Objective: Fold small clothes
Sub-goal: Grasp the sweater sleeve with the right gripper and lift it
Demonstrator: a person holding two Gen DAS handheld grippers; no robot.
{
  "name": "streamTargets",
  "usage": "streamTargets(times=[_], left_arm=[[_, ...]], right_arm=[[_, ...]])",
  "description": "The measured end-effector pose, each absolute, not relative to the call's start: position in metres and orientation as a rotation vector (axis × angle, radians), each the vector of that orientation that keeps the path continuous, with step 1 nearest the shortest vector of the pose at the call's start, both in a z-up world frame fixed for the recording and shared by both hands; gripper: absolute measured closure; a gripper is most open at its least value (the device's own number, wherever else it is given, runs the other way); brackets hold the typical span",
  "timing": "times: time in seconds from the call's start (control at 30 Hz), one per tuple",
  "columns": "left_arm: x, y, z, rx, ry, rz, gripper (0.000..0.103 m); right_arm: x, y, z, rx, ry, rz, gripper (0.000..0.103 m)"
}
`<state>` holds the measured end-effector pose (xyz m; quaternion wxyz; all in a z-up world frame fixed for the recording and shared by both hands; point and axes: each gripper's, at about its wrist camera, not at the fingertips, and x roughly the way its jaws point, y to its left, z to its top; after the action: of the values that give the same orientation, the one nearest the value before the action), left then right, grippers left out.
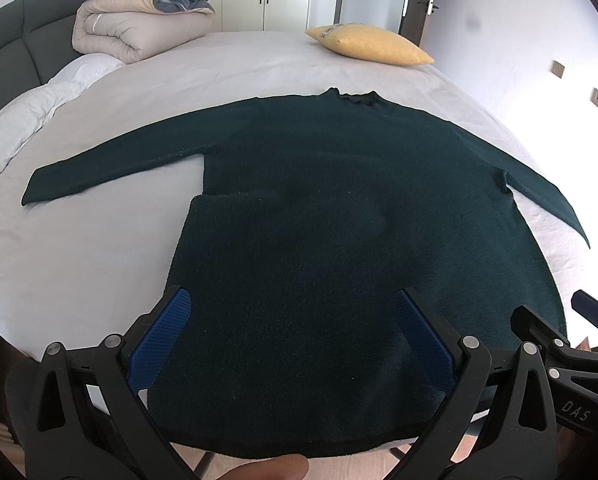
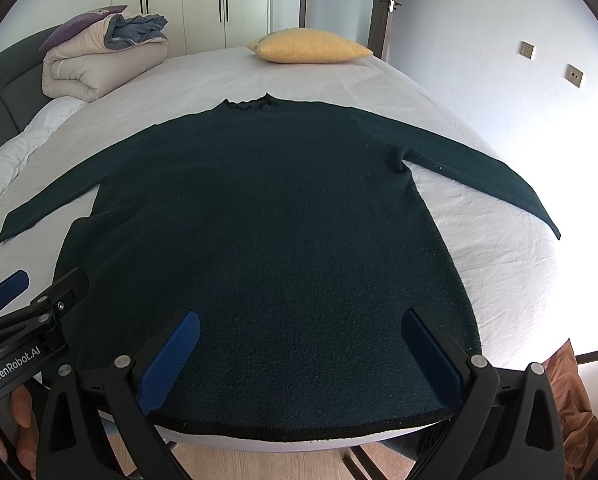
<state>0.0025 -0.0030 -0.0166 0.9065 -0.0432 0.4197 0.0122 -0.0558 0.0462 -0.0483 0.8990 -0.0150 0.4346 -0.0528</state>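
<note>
Both tongs, left tongs and right tongs, gape over the sweater hem (bed edge).

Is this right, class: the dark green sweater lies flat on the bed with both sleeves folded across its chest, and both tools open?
Not quite. The sweater lies flat on the bed, but both sleeves are spread outward, as the right wrist view shows. The left tool and right tool are open.

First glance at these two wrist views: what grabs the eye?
A dark green sweater lies spread flat on the white bed, sleeves out to both sides, collar at the far end. Both grippers, left and right, hang open over its near hem. At the bed's far end sit a yellow pillow and a folded duvet.
</note>
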Motion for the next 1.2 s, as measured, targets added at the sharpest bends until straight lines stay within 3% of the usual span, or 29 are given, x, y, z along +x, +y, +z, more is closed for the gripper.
streamTargets(times=[0.33,0.6,0.77,0.9,1.0,1.2], left_arm=[[0.03,-0.004,-0.024,-0.149,0.908,-0.061,0.0],[0.072,-0.014,-0.019,-0.253,0.892,-0.195,0.0],[0.103,-0.039,-0.032,-0.159,0.995,-0.194,0.0],[0.125,-0.041,-0.038,-0.151,0.971,-0.138,0.0],[0.144,-0.046,-0.043,-0.129,0.98,-0.129,0.0],[0.173,-0.061,-0.055,-0.138,0.982,-0.179,0.0]], right_arm=[[-0.049,0.002,-0.037,0.093,0.813,-0.149,0.0],[-0.041,-0.149,-0.02,0.289,0.752,-0.402,0.0],[-0.033,-0.245,-0.021,0.358,0.736,-0.538,0.0],[-0.028,-0.321,-0.037,0.6,0.742,-0.541,0.0],[-0.023,-0.37,-0.068,0.931,0.73,-0.464,0.001],[-0.01,-0.41,-0.09,1.255,0.586,-0.365,0.004]])
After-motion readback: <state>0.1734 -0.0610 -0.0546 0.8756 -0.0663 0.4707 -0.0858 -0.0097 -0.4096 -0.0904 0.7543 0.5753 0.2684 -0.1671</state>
